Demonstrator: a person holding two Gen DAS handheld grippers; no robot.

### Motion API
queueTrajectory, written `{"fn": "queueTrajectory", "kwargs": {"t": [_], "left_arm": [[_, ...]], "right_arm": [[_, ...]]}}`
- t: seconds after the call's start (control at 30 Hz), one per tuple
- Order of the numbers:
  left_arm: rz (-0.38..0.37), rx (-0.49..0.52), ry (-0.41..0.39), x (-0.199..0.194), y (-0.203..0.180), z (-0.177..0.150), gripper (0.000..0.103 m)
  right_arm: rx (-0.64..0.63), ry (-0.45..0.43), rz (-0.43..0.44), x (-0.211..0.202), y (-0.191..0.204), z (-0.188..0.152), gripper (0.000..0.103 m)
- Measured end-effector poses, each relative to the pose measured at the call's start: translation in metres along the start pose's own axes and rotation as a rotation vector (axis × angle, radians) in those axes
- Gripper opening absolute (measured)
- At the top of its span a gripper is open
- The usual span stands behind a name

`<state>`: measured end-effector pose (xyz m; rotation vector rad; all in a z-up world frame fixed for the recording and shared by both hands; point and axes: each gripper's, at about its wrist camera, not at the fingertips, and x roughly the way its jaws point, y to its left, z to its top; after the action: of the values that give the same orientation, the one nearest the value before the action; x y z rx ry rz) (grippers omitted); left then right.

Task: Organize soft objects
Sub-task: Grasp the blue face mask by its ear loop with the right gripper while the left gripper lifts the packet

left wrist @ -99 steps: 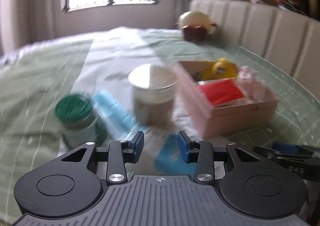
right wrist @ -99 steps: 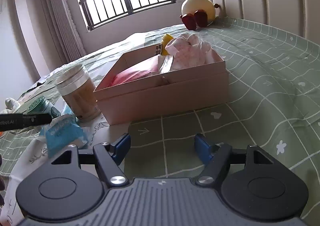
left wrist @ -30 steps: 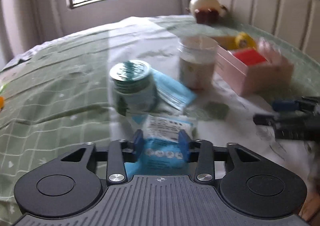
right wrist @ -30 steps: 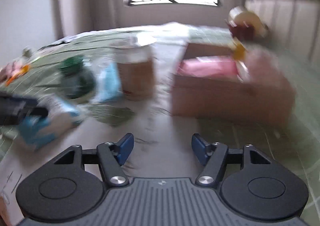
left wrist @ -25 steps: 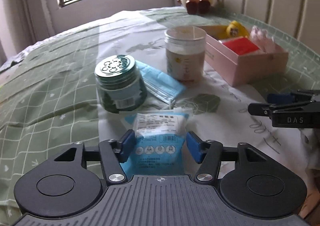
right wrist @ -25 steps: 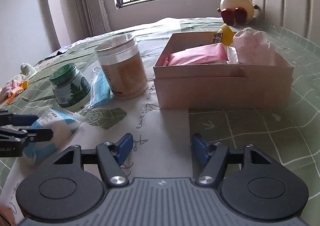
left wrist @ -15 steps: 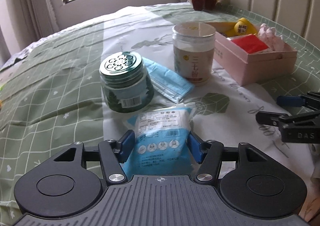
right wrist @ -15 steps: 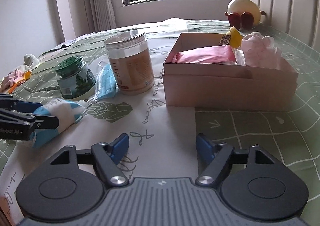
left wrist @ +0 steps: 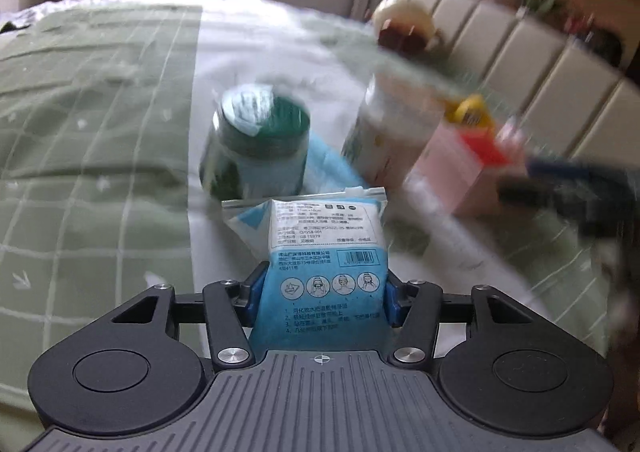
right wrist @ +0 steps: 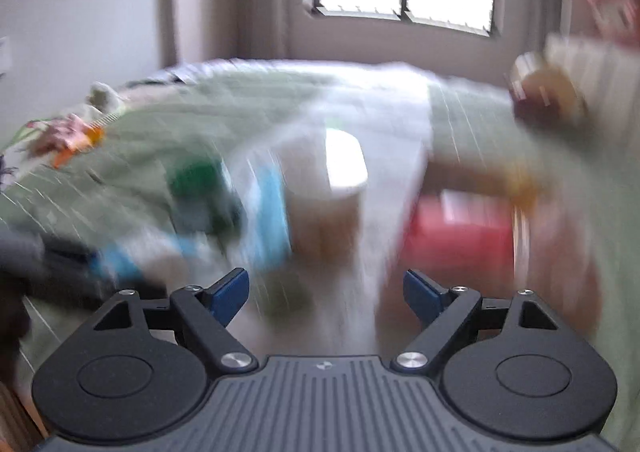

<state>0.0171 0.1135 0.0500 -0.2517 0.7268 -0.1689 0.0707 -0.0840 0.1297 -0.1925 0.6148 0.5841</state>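
My left gripper (left wrist: 322,300) is shut on a blue and white mask packet (left wrist: 326,252) and holds it above the bed, in front of the green-lidded jar (left wrist: 258,144). The packet and left gripper show blurred at the left of the right wrist view (right wrist: 120,256). My right gripper (right wrist: 326,294) is open and empty, above the sheet before the tan jar (right wrist: 324,204). The pink box (left wrist: 460,168) holds a red pack (left wrist: 486,146) and a yellow toy (left wrist: 470,112). A loose blue face mask (left wrist: 332,168) lies between the jars.
A white-lidded jar (left wrist: 392,132) stands beside the pink box. A round plush toy (left wrist: 404,28) sits by the padded headboard (left wrist: 560,64). Small items (right wrist: 68,136) lie at the bed's far left. Both views are motion-blurred.
My left gripper closed on the mask packet and lifted it off the sheet. Both grippers are moving fast; the right one has risen and swung left, staying open.
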Motion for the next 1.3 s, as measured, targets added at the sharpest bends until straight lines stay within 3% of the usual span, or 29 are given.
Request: {"fn": "queueTrajectory", "kwargs": {"t": [0.07,0.13,0.27,0.33,0.47,0.57,0.7,0.77,0.83,0.87,1.0,1.17,1.3], "left_arm": [[-0.005,-0.011,-0.059,-0.017,0.012,0.009,0.058],[0.010,-0.027,-0.112,-0.032,0.028,0.018,0.058],[0.132,-0.066,-0.121,-0.041,0.073,0.035,0.058],[0.176,-0.070,-0.096,-0.037,0.096,0.038,0.058],[0.155,-0.067,-0.075,-0.032,0.128,0.034,0.058],[0.147,-0.078,-0.085,-0.032,0.144,0.029,0.058],[0.150,-0.096,-0.103,-0.032,0.160,0.022,0.058],[0.157,-0.104,-0.100,-0.031,0.163,0.020,0.058],[0.165,-0.117,-0.093,-0.031,0.165,0.021,0.058],[0.170,-0.122,-0.093,-0.032,0.166,0.023,0.058],[0.234,-0.083,-0.132,-0.048,0.153,0.047,0.058],[0.276,0.041,-0.246,-0.076,0.100,0.103,0.058],[0.235,0.135,-0.292,-0.081,0.035,0.145,0.058]], "right_arm": [[-0.006,0.026,0.026,0.009,0.004,0.049,0.086],[0.013,0.122,0.060,0.037,0.008,0.096,0.086],[0.100,0.345,0.086,0.119,0.015,0.150,0.086],[0.145,0.477,0.089,0.170,0.016,0.155,0.080],[0.189,0.689,0.018,0.249,0.038,0.146,0.059],[0.125,0.748,-0.063,0.284,0.051,0.137,0.057],[0.100,0.821,-0.106,0.313,0.055,0.127,0.057],[0.090,0.840,-0.112,0.319,0.056,0.122,0.047],[0.083,0.819,-0.088,0.313,0.058,0.123,0.011],[0.080,0.793,-0.086,0.303,0.059,0.127,0.005],[0.134,0.615,-0.032,0.240,0.049,0.170,0.005],[0.190,0.308,0.033,0.109,0.007,0.237,0.005],[0.213,0.131,-0.004,0.020,-0.036,0.262,0.005]]}}
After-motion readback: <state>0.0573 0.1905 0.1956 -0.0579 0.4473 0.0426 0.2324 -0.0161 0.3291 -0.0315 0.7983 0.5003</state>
